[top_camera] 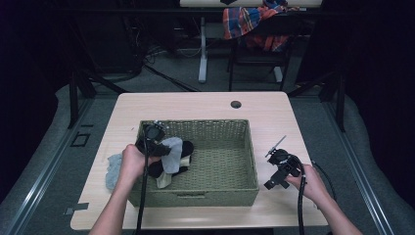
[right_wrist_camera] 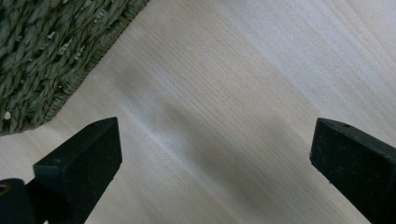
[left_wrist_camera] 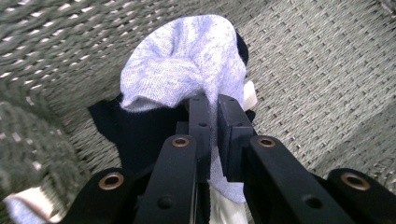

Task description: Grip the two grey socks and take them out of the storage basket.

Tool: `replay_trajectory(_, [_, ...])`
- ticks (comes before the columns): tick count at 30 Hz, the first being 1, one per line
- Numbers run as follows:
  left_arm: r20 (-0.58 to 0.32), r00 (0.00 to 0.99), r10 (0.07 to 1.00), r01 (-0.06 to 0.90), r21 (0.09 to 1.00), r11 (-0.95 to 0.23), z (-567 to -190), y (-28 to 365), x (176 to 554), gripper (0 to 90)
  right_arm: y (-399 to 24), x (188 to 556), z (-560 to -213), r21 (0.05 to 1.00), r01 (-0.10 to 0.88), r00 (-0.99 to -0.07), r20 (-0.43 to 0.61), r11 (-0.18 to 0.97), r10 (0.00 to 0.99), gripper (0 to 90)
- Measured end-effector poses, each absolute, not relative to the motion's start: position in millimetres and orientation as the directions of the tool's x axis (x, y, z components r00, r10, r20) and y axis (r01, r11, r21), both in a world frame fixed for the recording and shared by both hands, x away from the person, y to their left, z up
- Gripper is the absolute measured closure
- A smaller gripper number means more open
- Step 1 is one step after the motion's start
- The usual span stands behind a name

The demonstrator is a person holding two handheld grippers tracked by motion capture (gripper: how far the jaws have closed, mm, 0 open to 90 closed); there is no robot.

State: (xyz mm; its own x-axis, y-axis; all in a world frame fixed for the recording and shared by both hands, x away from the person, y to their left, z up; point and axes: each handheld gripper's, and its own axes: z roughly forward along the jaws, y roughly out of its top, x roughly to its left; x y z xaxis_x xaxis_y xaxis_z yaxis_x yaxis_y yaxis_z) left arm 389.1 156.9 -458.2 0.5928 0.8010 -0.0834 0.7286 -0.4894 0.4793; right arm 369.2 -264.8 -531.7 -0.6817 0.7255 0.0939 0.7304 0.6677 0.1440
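A woven basket (top_camera: 215, 171) is set on the bench (top_camera: 205, 105), towards its near edge; a heap of socks (top_camera: 171, 161) is lodged in the basket's left end; one sock (left_wrist_camera: 187, 70) is held above the heap between the closed jaws of the left gripper (top_camera: 159, 142); another sock (top_camera: 113, 170) is laid on the bench just left of the basket; the right gripper (top_camera: 279, 169) is held over the bench to the right of the basket, jaws wide apart; a chair (top_camera: 259, 44) is placed behind the bench.

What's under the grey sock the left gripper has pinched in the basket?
Under the grey sock, a black sock and a cream one lie on the basket floor. Anything beneath them is hidden.
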Motion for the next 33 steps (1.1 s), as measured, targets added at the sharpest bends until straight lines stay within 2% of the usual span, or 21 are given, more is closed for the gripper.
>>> replay_trajectory(4, [-0.088,0.584,0.807,0.728,0.496,-0.474,-451,166,386,85.5,-264,368,-533,0.164,0.742,-0.668,0.101,0.65,0.737,1.7])
replay_trajectory(21, [-0.102,0.568,0.817,0.724,0.534,-0.436,-428,186,376,85.7,-264,369,-532,0.144,0.733,-0.679,0.094,0.665,0.728,1.7])
replay_trajectory(25, [-0.104,0.568,0.817,0.719,0.545,-0.431,-422,191,374,85.7,-263,366,-535,0.179,0.753,-0.655,0.107,0.633,0.748,1.8])
replay_trajectory(30, [-0.105,0.561,0.821,0.716,0.56,-0.417,-416,195,375,85.7,-264,369,-532,0.134,0.732,-0.68,0.097,0.668,0.726,1.7])
replay_trajectory(33, [-0.106,0.552,0.827,0.714,0.572,-0.404,-411,200,374,85.7,-264,369,-533,0.138,0.735,-0.677,0.099,0.663,0.73,1.8])
